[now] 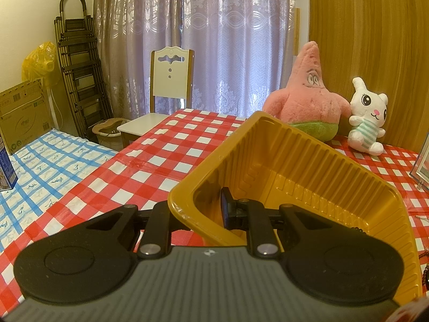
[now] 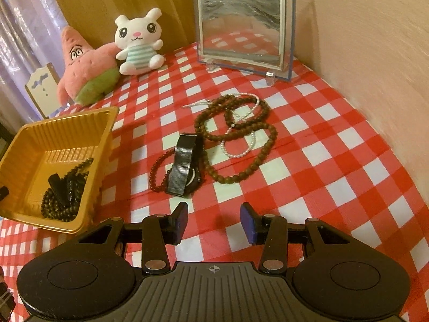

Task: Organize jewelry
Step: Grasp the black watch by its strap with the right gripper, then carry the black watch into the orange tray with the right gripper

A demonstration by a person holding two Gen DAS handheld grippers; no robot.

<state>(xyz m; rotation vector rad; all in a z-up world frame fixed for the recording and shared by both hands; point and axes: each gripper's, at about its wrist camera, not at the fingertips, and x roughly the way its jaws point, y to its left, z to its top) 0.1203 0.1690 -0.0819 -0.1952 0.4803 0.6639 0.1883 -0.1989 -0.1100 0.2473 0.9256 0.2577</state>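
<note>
My left gripper is shut on the near wall of a yellow plastic tray and holds it tilted. In the right wrist view the tray holds dark beads. My right gripper is open and empty above the cloth, just short of a black watch. A small dark red bead bracelet lies left of the watch. A long brown bead necklace and a white pearl strand lie tangled beyond it.
The table has a red checked cloth. A pink star plush, a white bunny plush and a standing picture frame are at the back. A wall is on the right. A chair stands behind the table.
</note>
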